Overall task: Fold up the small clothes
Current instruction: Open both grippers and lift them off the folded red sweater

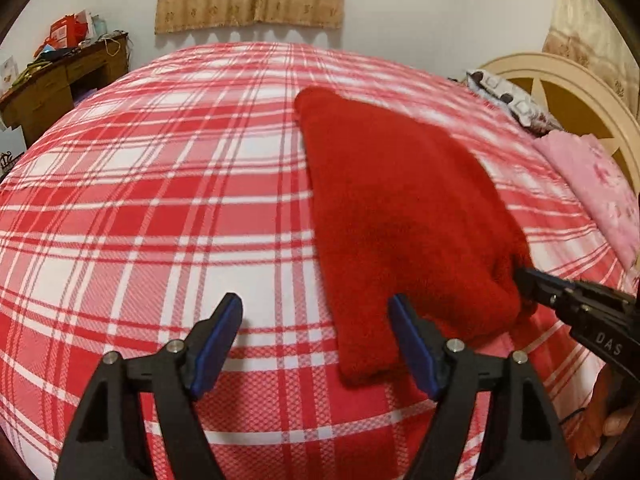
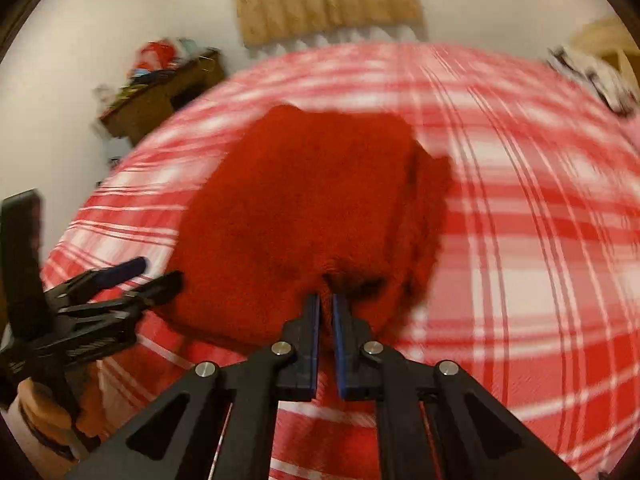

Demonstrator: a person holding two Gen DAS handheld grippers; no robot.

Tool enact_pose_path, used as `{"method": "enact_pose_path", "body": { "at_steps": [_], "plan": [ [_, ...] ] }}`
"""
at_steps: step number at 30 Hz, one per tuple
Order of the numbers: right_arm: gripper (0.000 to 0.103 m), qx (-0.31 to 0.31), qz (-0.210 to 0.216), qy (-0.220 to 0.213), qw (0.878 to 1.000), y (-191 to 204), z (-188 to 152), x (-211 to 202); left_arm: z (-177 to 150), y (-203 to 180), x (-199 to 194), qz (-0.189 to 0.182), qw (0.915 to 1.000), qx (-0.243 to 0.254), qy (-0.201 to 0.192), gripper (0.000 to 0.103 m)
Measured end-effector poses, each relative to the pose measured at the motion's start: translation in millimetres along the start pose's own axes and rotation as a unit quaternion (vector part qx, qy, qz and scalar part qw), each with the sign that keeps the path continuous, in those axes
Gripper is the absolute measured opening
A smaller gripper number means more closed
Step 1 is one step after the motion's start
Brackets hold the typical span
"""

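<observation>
Two black handheld grippers with blue-padded fingers are working over a fuzzy red fleece garment [image 1: 404, 216] that is lying on a bed covered by a red-and-white plaid sheet [image 1: 160, 208]. The garment is sitting toward the right half of the bed in the left wrist view, already doubled into a thick slab, with a loose flap sticking out along its right side in the right wrist view. The left gripper [image 1: 316, 316] is hanging released, its jaws spread wide; one blue finger is lying just beside the garment's near left edge, the other is over bare sheet, and nothing is pinched. The right gripper [image 2: 326, 308] is clenched on the garment's near edge, a small tuck of red fleece bunching between its pads. The right wrist view is smeared, so finer detail of that grip cannot be told. A person's hand is showing behind each tool. Judging from this, the step in hand is taking both near corners for the next fold. To do it well, the left gripper should probably slide under the near left corner and catch every layer, matching the right side's grip, so the thick fleece would lift evenly rather than sagging or peeling apart. A pink patterned cloth [image 1: 600, 184] is lying near the cream headboard [image 1: 560, 76], well apart.
</observation>
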State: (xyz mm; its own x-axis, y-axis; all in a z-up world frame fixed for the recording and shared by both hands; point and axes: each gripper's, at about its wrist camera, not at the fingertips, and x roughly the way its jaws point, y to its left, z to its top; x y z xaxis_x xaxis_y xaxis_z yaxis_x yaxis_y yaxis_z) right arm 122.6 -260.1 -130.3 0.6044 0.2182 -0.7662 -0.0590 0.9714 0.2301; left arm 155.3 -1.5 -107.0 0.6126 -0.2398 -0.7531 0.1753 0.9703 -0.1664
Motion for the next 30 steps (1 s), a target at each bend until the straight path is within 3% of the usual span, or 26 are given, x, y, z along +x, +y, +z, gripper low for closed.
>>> {"method": "enact_pose_path", "body": {
  "at_steps": [4,11,17,21,25,27,30],
  "plan": [
    [0.006,0.04,0.031,-0.003,0.999,-13,-13,-7,-3,10,-2,-0.004,0.9999,-0.011,0.003,0.088],
    [0.009,0.014,0.013,0.005,1.0,-8,-26,-34,1,13,-22,0.009,0.9999,0.002,-0.009,0.087],
    [0.009,0.033,0.038,-0.073,0.996,0,3,-70,20,21,-33,0.022,0.9991,-0.006,-0.036,0.087],
    [0.009,0.008,0.043,-0.045,0.998,17,17,-36,37,17,-27,0.015,0.9992,-0.013,-0.034,0.087],
    [0.007,0.015,0.012,0.009,1.0,12,0,2,40,11,-18,0.011,0.9996,-0.01,-0.023,0.087],
    [0.006,0.031,0.029,-0.01,0.999,3,-8,0,37,12,-12,0.009,0.9998,-0.009,-0.017,0.087],
    [0.006,0.035,0.034,0.002,0.999,0,-6,-2,32,16,-4,-0.001,0.9998,-0.019,-0.004,0.087]
  ]
}}
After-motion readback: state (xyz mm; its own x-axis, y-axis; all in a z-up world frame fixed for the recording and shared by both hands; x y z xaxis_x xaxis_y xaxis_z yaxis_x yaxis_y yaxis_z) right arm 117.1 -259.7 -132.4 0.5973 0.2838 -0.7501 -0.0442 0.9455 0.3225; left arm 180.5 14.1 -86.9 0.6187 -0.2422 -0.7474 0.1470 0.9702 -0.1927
